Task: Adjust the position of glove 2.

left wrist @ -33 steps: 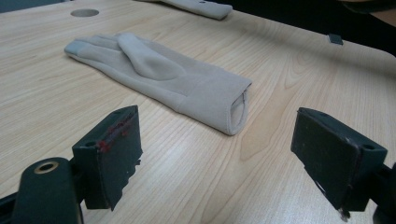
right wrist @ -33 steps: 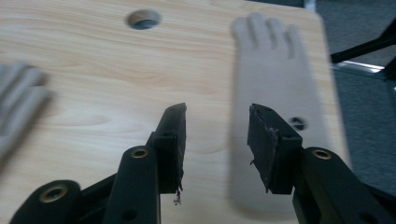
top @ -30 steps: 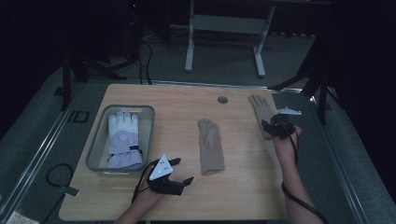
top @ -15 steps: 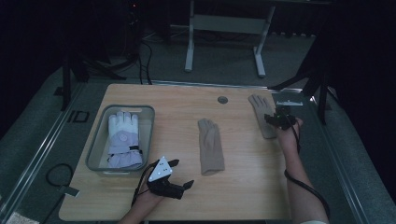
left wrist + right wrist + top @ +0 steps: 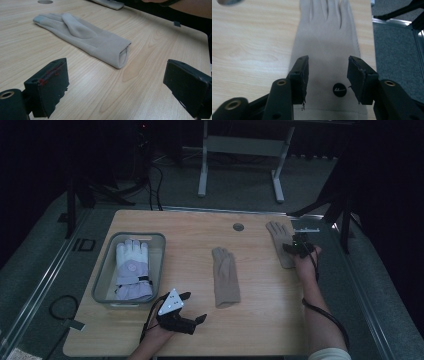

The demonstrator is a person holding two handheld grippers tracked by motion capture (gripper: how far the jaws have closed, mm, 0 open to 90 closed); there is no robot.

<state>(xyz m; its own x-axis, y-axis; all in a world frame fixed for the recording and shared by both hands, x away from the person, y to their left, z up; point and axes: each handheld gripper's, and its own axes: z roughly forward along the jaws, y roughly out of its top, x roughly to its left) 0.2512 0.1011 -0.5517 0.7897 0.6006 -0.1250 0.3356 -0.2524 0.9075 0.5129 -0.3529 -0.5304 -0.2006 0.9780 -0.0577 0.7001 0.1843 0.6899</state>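
**Beige gloves: one under the claw, neither lifted yet**

Beige knit covers both loose gloves on the tabletop (image 5: 190, 227). The far glove (image 5: 280, 242) lies flat near the right rear edge, fingers pointing away from the person. The right claw (image 5: 296, 247) hangs directly over its cuff end; in the right gripper view the jaws stand apart on either side of the glove's back (image 5: 327, 50), with a small round black badge (image 5: 339, 89) between them. The cloth is not pinched, so that claw is released, poised rather than gripping.

The middle glove (image 5: 225, 276) lies flat in the centre of the tabletop, cuff toward the person. The left claw (image 5: 192, 312) rests near the front edge, well short of it; the left gripper view shows its jaws wide apart and empty, looking along the wood at the glove's open cuff (image 5: 123, 53).

A clear bin (image 5: 102, 275) at the left already holds a white padded glove (image 5: 132, 270).

Judging from this, the work is at an early stage: one glove sits in the bin, while both beige gloves remain on the wood. What is left appears to be closing on the far glove, lifting it, and then dealing with the middle one.
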